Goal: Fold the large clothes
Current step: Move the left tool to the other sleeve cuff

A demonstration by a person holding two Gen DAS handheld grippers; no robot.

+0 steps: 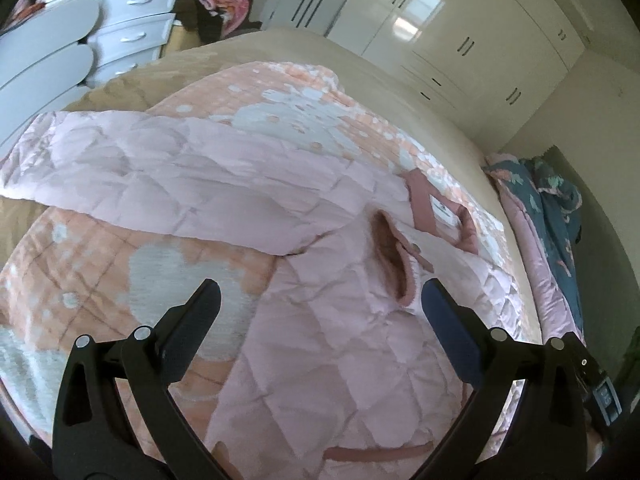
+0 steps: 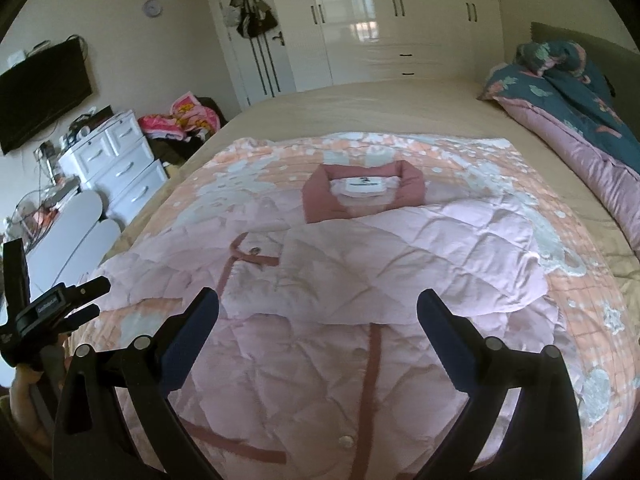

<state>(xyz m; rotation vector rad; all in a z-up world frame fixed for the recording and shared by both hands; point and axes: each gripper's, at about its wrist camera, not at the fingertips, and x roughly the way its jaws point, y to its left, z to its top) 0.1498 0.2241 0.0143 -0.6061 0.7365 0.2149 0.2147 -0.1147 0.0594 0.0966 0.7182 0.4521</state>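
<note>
Hovering over the bed [image 2: 360,108], I hold both sets of fingers spread wide and empty, tilted down toward the pink quilted jacket [image 2: 320,320]. My right gripper [image 2: 318,316] hangs above the jacket's lower front, one finger on each side of the dark pink placket strip, touching nothing. My left gripper [image 1: 320,306] sits out at the jacket's left side — its fingers frame the sleeve cuff opening [image 1: 392,268], with the cloth below them and no contact that I can see. In the right view that left gripper [image 2: 60,312] shows at the far left edge, just beyond the bed's side.

The jacket lies face up on a peach and white patterned blanket [image 2: 500,168], collar [image 2: 362,192] toward the far wardrobe [image 2: 400,20]. Its right sleeve is folded across the chest; the left sleeve [image 1: 140,176] stretches away over the blanket.

Around the bed: a rolled teal floral duvet [image 2: 568,92] along the right edge, a white chest of drawers [image 2: 120,160] to the left with a heap of bright pink cloth [image 2: 180,120] beside it, and a dark screen [image 2: 44,84] on the wall. Nothing lies between my fingers and the jacket.
</note>
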